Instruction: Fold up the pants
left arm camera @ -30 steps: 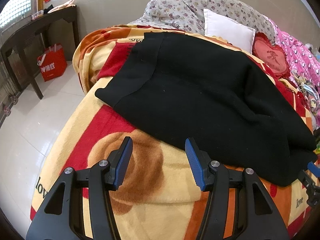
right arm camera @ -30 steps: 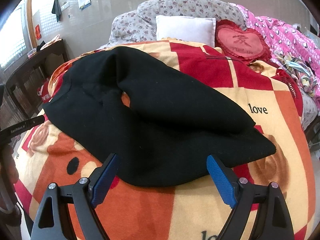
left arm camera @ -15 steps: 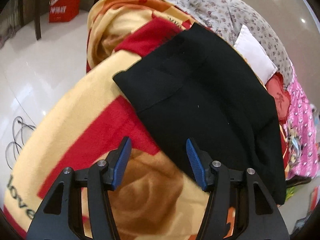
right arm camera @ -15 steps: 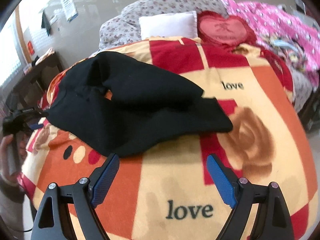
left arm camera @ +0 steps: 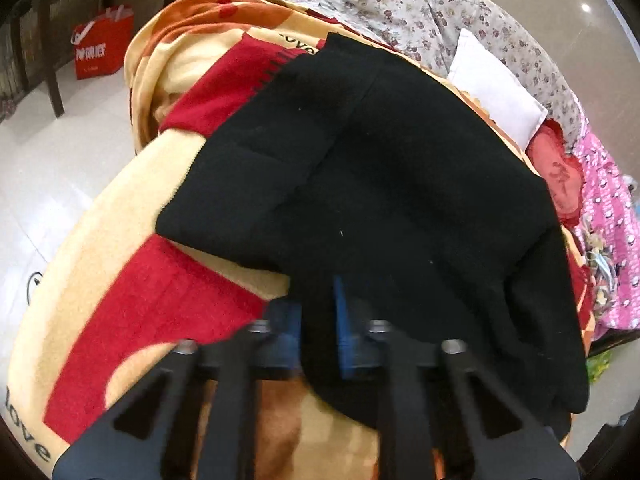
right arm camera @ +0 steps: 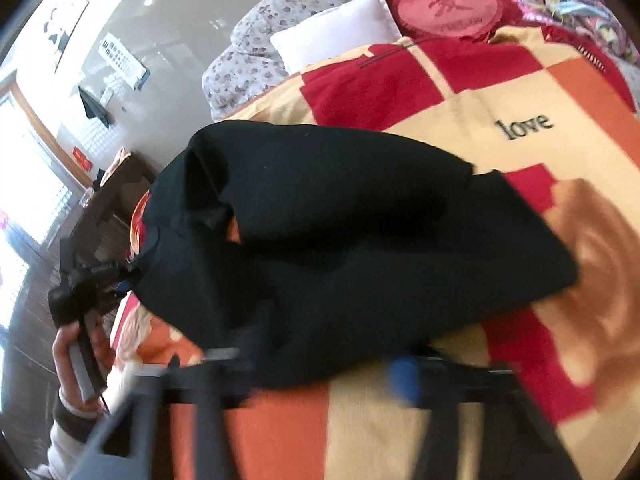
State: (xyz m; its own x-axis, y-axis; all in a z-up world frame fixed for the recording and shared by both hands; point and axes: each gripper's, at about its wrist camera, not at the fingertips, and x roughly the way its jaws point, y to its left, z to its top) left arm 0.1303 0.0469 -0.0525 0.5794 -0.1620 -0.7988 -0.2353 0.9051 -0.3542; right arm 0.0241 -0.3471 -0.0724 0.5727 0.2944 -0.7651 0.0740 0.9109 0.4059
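Black pants (left arm camera: 380, 184) lie spread on a bed blanket, partly folded over themselves. In the left wrist view my left gripper (left arm camera: 318, 316) is shut on the near edge of the pants, cloth pinched between the blue pads. In the right wrist view the pants (right arm camera: 340, 240) stretch across the blanket, and my right gripper (right arm camera: 328, 364) sits at their near edge. Its blue pads are blurred and still apart, with the cloth edge lying between them. The left gripper also shows in the right wrist view (right arm camera: 120, 280), held by a hand at the pants' left end.
The red, orange and cream blanket (right arm camera: 520, 128) covers the bed. A white pillow (left arm camera: 492, 88), a red heart cushion (right arm camera: 448, 12) and pink bedding (left arm camera: 608, 216) lie at the head. A red bag (left arm camera: 102, 44) and a dark table stand on the floor at left.
My left gripper has moved in and closed on the pants' edge. My right gripper has moved left onto the near edge and narrowed a little; both views are blurred by motion.
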